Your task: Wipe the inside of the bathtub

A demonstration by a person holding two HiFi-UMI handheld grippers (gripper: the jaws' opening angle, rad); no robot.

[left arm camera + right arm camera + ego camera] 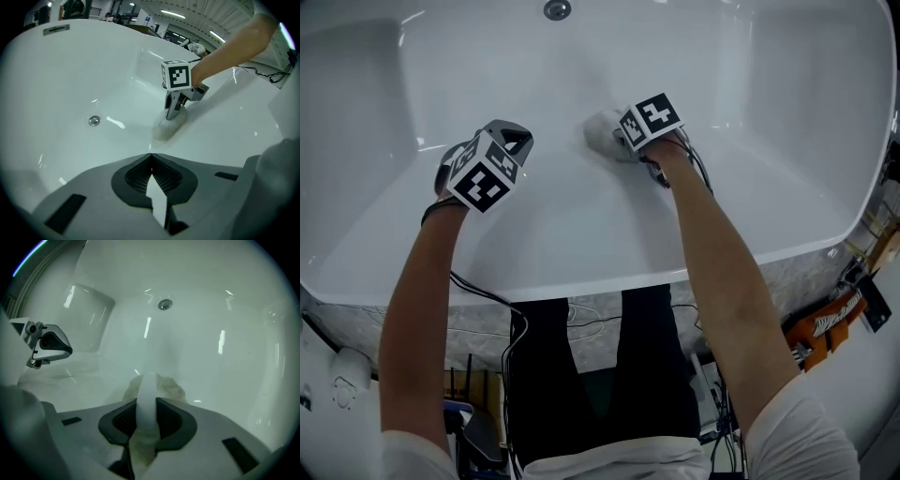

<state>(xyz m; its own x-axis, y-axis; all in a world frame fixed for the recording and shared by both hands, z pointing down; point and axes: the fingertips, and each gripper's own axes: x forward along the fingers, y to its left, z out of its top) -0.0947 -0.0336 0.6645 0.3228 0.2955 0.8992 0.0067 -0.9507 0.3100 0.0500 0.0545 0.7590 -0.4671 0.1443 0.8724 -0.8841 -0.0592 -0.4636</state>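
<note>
The white bathtub [581,56] fills the head view, its drain [557,9] at the far end. My right gripper [623,136] is shut on a pale, crumpled cloth [602,131] that presses against the tub's near inner slope. The right gripper view shows the cloth [164,385] bulging past the jaws of the right gripper [147,401], with the drain [164,304] beyond. My left gripper [514,141] hovers to the left of the cloth, apart from it. In the left gripper view that left gripper [150,157] is shut with nothing in it, and the cloth [166,127] lies under the right gripper [174,110].
The tub's near rim [581,274] runs across in front of the person's legs. Cables hang below it, and an orange tool [825,323] lies on the floor at right. An overflow plate [56,29] sits on the tub's end wall above the drain [94,120].
</note>
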